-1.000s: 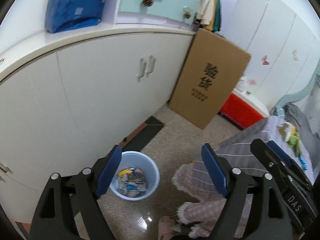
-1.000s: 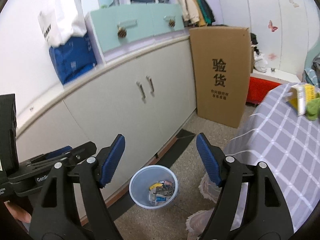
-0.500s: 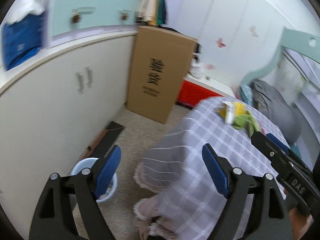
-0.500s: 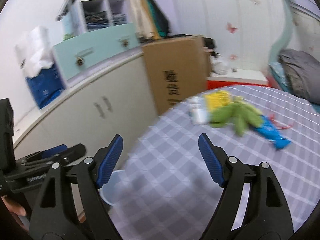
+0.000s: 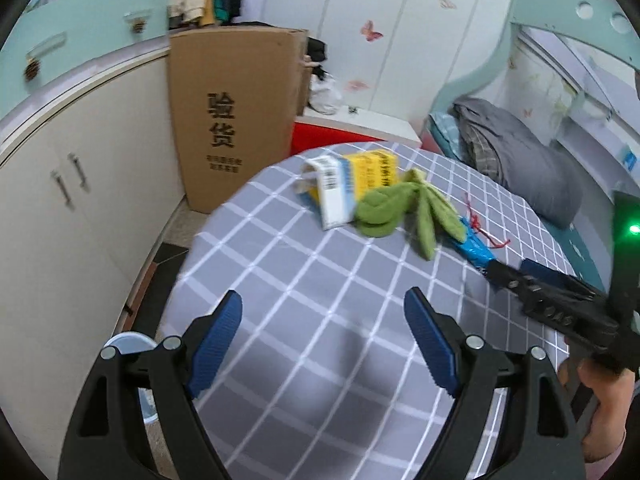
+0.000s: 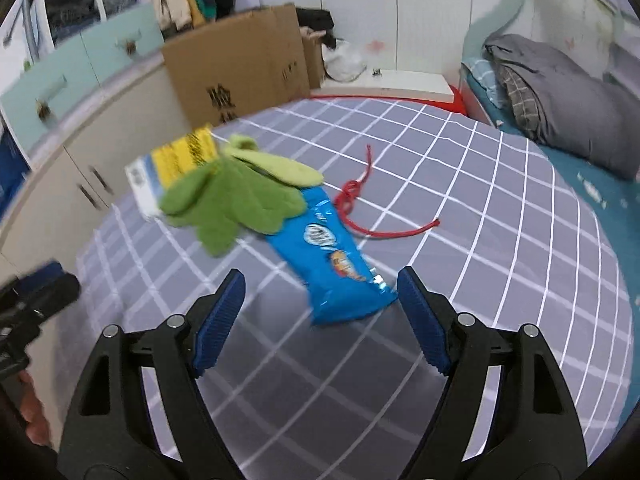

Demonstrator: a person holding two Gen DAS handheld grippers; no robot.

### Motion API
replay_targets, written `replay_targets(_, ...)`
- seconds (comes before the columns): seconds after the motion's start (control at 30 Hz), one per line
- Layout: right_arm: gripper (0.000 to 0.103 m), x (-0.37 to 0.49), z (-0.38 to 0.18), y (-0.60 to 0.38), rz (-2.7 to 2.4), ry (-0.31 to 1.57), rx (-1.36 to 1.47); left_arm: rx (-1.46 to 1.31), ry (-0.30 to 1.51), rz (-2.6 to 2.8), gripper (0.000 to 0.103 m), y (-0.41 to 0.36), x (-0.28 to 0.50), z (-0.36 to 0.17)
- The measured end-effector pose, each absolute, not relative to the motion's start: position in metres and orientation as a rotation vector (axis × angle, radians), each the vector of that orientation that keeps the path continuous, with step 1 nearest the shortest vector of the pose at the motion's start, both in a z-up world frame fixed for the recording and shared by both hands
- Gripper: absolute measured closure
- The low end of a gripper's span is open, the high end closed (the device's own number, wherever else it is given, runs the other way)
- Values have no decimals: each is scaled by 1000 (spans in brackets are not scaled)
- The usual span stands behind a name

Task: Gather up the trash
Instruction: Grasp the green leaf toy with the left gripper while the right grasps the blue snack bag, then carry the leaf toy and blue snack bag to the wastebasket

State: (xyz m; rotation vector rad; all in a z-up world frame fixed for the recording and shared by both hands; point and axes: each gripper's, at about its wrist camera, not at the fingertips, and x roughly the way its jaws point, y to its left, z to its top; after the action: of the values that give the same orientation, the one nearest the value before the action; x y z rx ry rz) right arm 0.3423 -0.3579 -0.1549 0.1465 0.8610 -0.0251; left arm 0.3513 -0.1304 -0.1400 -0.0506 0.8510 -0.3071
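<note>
On the grey checked round table (image 5: 304,280) lie a yellow and white box (image 5: 348,184), a green glove (image 5: 400,208), a blue snack wrapper (image 6: 332,264) and a red string (image 6: 360,204). The glove (image 6: 236,196) partly covers the wrapper and the box (image 6: 172,164). My right gripper (image 6: 320,320) is open and empty, just in front of the wrapper's near end. My left gripper (image 5: 320,340) is open and empty over bare tablecloth, well short of the items. The light blue trash bin (image 5: 128,344) shows only as a rim, on the floor left of the table behind my left finger.
White cabinets (image 5: 60,200) run along the left. A tall cardboard box (image 5: 232,120) leans behind the table. A bed with grey bedding (image 5: 520,160) is at the right. The right gripper's body (image 5: 560,308) shows at the right of the left wrist view.
Both grippers have swung up and right from the floor bin to the tabletop. The trash items now lie ahead of them. Both stay open.
</note>
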Motion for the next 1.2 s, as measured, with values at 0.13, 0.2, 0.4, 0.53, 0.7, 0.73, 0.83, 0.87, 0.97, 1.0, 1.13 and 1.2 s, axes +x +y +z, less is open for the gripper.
replay_targets(0.13, 65, 351, -165, -362, -46, 887, 90, -22, 860, -334, 22, -157, 365, -146)
replay_targets(0.2, 65, 349, -165, -367, -38, 885, 101, -17, 863, -344, 22, -169, 371, -148)
replay_targets(0.4, 68, 342, -166, -384, -31, 860, 169, -9, 856, -376, 22, -202, 389, -152)
replay_targets(0.53, 68, 338, -165, -395, -36, 846, 227, 21, 858, -375, 22, -227, 401, -158)
replay_targets(0.7, 68, 339, -163, -395, -37, 843, 246, 57, 845, -372, 29, -245, 415, -160)
replay_targets(0.73, 68, 339, -163, -396, -37, 843, 242, 61, 852, -382, 34, -249, 419, -161)
replay_targets(0.83, 69, 339, -162, -397, -33, 842, 241, 81, 874, -391, 62, -255, 424, -168)
replay_targets(0.87, 69, 338, -162, -397, -32, 841, 241, 89, 867, -394, 75, -256, 424, -168)
replay_targets(0.97, 72, 338, -161, -393, -30, 833, 228, 36, 888, -457, 101, -251, 425, -167)
replay_targets(1.0, 72, 337, -160, -391, -30, 824, 224, 18, 877, -459, 101, -247, 423, -164)
replay_targets(1.13, 76, 335, -155, -383, -31, 795, 187, 5, 821, -487, 101, -233, 406, -146)
replay_targets(1.2, 77, 333, -153, -377, -19, 786, 181, 3, 792, -498, 101, -225, 394, -134)
